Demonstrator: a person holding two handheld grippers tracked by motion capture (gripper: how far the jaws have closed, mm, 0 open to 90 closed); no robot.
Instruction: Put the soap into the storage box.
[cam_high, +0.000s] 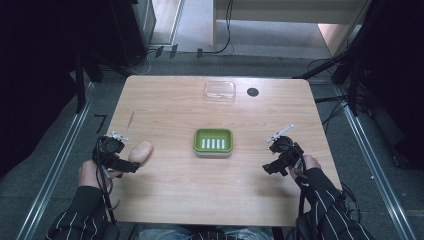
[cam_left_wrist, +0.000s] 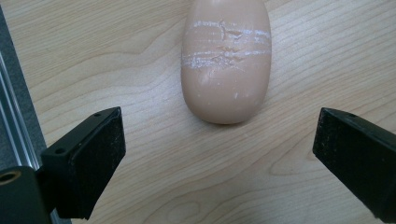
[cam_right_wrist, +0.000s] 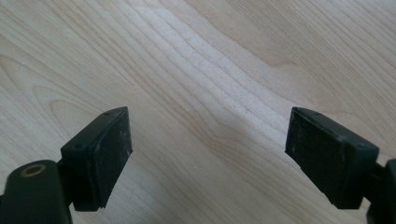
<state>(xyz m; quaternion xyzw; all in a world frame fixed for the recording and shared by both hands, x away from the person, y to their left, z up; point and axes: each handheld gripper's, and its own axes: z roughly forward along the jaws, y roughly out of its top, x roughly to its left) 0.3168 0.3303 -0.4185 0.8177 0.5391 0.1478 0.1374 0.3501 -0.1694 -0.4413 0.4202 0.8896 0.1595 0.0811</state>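
A peach-coloured oval bar of soap (cam_high: 140, 152) lies on the wooden table (cam_high: 170, 105) at the left. In the left gripper view the soap (cam_left_wrist: 227, 60) shows white scuff lines and lies just ahead of the jaws, not between them. My left gripper (cam_high: 131, 162) is open right beside the soap; its jaws stand wide apart (cam_left_wrist: 219, 149). A green soap dish (cam_high: 213, 141) with white ribs sits at the table's middle. My right gripper (cam_high: 272, 162) is open over bare wood at the right, with nothing between its jaws (cam_right_wrist: 208, 140).
A clear plastic lid or container (cam_high: 220, 91) rests near the far edge, with a small black round spot (cam_high: 253, 92) to its right. Metal rails run along both sides of the table. Cables lie on the floor beyond.
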